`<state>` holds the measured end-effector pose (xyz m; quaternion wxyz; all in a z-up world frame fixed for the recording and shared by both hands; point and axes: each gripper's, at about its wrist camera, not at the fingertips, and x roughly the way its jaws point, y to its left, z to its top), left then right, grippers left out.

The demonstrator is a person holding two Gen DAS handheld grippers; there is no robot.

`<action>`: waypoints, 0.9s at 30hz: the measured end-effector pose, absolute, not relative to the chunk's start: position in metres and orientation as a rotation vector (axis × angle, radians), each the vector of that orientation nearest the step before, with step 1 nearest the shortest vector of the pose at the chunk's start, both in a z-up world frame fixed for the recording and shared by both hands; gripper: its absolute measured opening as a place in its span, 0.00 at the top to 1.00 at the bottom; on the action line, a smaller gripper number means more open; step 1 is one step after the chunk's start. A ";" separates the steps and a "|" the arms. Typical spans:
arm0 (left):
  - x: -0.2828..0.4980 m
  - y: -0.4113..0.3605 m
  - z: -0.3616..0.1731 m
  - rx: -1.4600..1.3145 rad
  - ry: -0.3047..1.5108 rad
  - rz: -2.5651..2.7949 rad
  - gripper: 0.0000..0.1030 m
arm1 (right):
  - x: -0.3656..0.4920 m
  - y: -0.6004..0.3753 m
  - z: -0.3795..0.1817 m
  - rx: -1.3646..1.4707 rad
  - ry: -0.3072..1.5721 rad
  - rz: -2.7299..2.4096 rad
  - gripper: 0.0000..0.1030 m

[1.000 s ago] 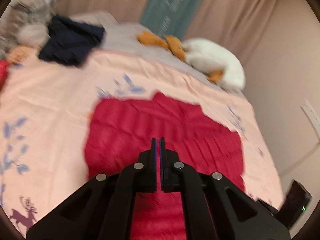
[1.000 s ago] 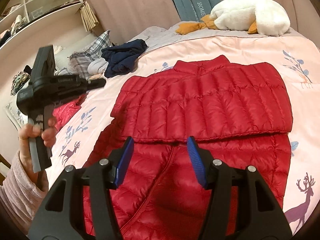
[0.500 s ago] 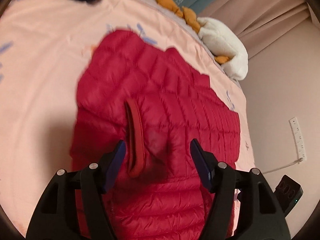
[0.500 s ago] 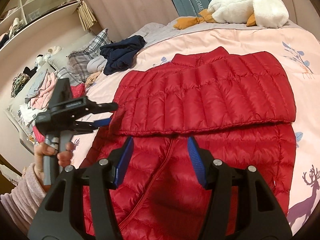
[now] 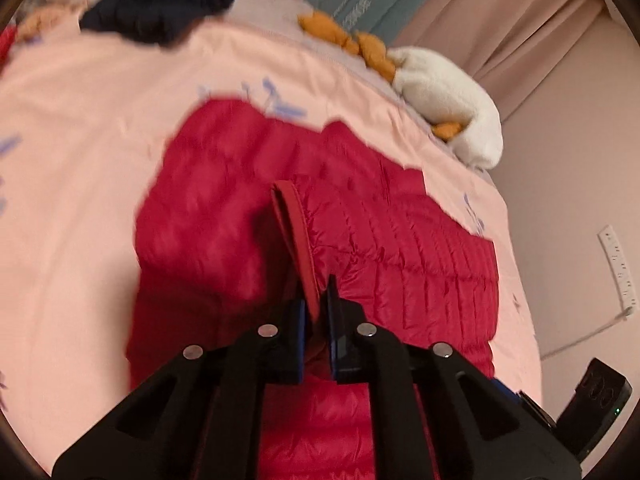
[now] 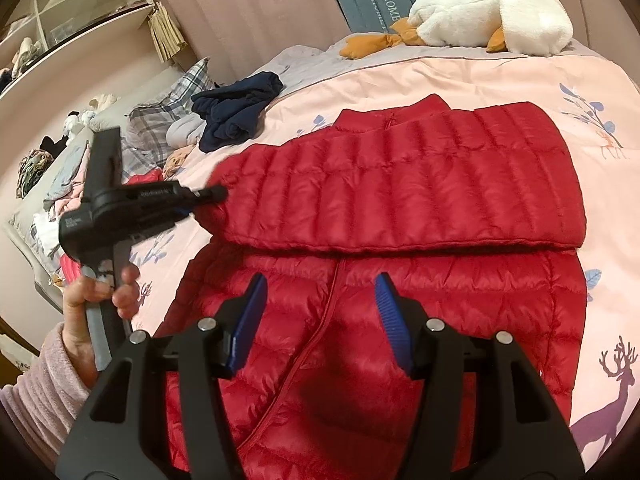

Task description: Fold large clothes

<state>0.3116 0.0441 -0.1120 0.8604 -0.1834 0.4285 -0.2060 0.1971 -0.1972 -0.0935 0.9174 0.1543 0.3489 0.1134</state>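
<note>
A quilted red puffer jacket [image 6: 400, 216] lies spread on the pink patterned bedspread [image 6: 500, 80]. The left gripper [image 5: 316, 300] pinches its sleeve cuff [image 5: 294, 232]; the right gripper [image 6: 320, 304] hovers agape above the jacket's zip, holding nothing.

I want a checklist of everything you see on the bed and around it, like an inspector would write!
Surface: pink bedspread with deer and leaf prints.
Job's things: red puffer jacket spread flat, sleeve folded across the chest.
Clutter: navy garment, white goose plush, plaid pillow, clothes pile.
Grippers: left gripper jaws shut on the jacket cuff; right gripper jaws open above the jacket.
Cables: white cord with power strip on the wall.
Surroundings: curtains, shelves.
</note>
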 end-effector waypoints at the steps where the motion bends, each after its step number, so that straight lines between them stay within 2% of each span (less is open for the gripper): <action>1: 0.313 0.044 -0.107 -0.367 0.882 -0.414 0.92 | 0.198 -0.197 -0.093 0.315 0.718 0.231 0.44; 7: 0.321 0.045 -0.083 -0.222 0.783 -0.293 0.92 | 0.206 -0.198 -0.092 0.299 0.724 0.217 0.44; 14: 0.342 0.056 -0.096 -0.175 0.811 -0.212 0.92 | 0.221 -0.208 -0.094 0.293 0.729 0.157 0.44; 16: 0.349 0.055 -0.104 -0.139 0.824 -0.183 0.96 | 0.226 -0.213 -0.096 0.302 0.737 0.142 0.44; 24: 0.352 0.073 -0.119 -0.155 0.857 -0.169 0.96 | 0.241 -0.226 -0.091 0.275 0.733 0.073 0.44; 27: 0.349 0.076 -0.117 -0.176 0.858 -0.185 0.96 | 0.252 -0.233 -0.085 0.252 0.718 0.036 0.38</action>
